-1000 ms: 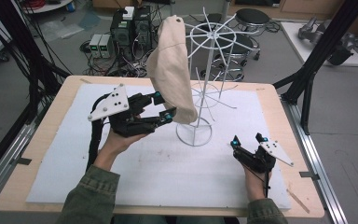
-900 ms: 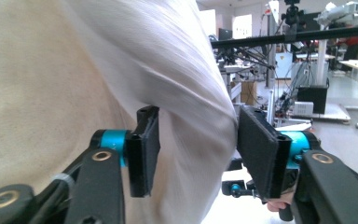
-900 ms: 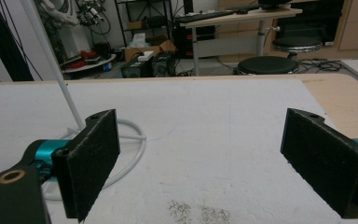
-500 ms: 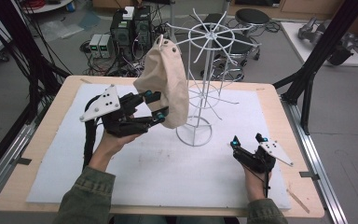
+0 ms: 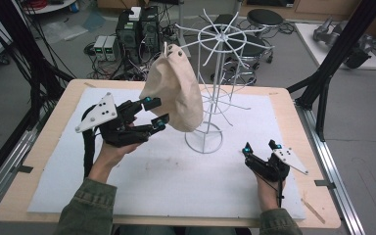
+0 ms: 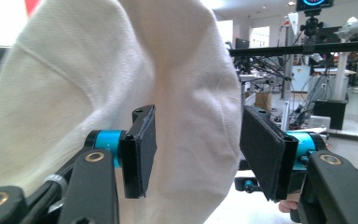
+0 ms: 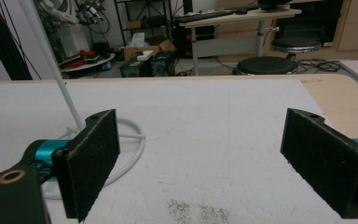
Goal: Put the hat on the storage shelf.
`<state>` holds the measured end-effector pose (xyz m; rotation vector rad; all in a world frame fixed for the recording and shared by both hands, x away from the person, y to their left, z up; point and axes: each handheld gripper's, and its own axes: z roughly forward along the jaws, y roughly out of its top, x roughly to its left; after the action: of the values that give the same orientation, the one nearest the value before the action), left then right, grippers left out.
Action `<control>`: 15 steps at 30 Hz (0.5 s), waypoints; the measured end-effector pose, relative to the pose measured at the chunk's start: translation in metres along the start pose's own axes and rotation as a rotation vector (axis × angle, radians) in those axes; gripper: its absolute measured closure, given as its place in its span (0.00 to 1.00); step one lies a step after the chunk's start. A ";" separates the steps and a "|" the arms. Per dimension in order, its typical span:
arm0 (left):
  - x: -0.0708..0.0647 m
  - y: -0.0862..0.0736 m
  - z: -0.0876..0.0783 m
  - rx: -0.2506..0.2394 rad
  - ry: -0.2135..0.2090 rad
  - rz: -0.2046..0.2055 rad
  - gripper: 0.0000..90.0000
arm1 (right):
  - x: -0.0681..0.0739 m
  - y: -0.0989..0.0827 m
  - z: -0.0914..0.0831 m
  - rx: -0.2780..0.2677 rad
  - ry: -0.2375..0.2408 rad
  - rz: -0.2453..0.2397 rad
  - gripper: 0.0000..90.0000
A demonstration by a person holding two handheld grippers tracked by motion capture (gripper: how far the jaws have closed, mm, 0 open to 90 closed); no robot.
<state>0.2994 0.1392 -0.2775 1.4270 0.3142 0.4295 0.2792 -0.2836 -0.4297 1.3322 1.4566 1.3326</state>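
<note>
A: How does the left gripper (image 5: 155,111) stand?
B: Its two black padded jaws have just been opening. In the left gripper view a gap shows on each side between the pads and the cream canvas cap (image 6: 135,70), so the jaws stand apart and press on nothing

A: Where is that cap?
B: It hangs from an arm of the white wire hat stand (image 5: 214,78), its lower edge just beside the left jaws and above the white foam mat (image 5: 176,181) on the pale wooden table (image 5: 293,117)

A: And the right gripper (image 5: 260,148)?
B: Jaws wide apart, nothing between them, resting on the mat well apart from the stand's ring base

A: Any writing?
B: None I can read on the cap or stand
</note>
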 end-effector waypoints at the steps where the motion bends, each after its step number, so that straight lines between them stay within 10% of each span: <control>1: 0.000 0.000 -0.003 0.001 0.008 0.001 0.51 | 0.000 0.000 0.000 0.001 0.000 0.000 0.12; 15: 0.007 0.002 -0.040 -0.014 0.104 -0.011 0.46 | -0.001 0.000 0.000 -0.006 -0.007 -0.005 0.12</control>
<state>0.2872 0.1782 -0.2806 1.3915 0.4022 0.4973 0.2790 -0.2843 -0.4294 1.3275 1.4494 1.3273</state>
